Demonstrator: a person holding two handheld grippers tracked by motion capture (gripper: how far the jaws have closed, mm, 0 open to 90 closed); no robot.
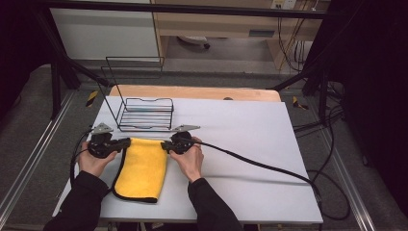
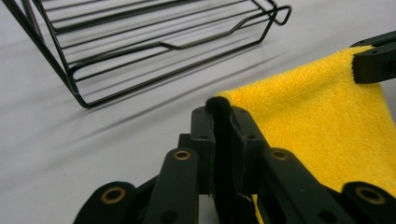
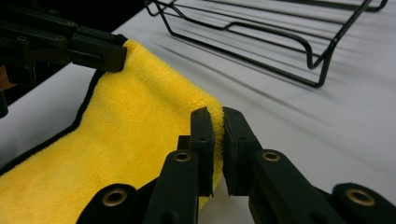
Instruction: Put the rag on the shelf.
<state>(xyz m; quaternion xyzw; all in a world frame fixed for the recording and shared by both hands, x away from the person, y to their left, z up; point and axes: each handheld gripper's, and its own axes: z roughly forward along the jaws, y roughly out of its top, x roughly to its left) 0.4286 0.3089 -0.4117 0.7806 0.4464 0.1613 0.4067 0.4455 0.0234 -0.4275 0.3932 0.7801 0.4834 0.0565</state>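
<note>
The yellow fleecy cloth with black edging (image 1: pixel 142 168) lies on the white worktop (image 1: pixel 240 144), just in front of the black wire rack (image 1: pixel 144 114). The left claw (image 2: pixel 223 108) is clamped on 1 far corner and the right claw (image 3: pixel 218 116) on the other, each pinching the hem. Holding both corners apart likely keeps the edge taut for lifting or folding.
</note>
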